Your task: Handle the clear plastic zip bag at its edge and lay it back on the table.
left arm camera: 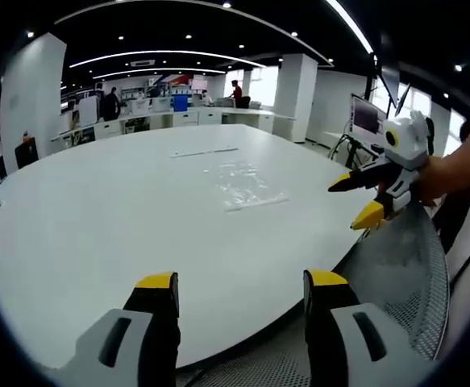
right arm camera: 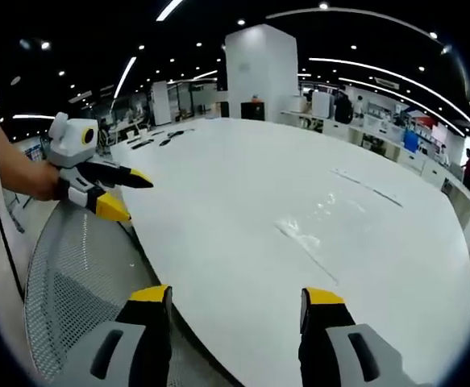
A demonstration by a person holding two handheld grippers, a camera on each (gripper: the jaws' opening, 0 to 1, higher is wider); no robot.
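Worktop: large, round, white; its near rim runs just ahead of both hand-held grippers.
Clear plastic zip bag: lies flat on the worktop, past its middle in the left gripper view; in the right gripper view it shows as a faint glossy patch with one straight edge, well ahead of that hand-held gripper's jaws. Nothing touches it.
Left hand-held gripper: jaws apart, yellow-tipped, nothing between them; it hovers at the worktop's near rim, well apart from the bag. In the right gripper view it comes in from the left, held in a person's hand, over the worktop's edge.
Right hand-held gripper: jaws spread wide and empty, at the worktop's near rim. In the left gripper view it enters from the right, near the worktop's edge, off to the side of the bag.
Thin strip: a pale narrow piece lying on the worktop beyond the bag.
Mesh surface: grey perforated panel just beside the worktop's rim.
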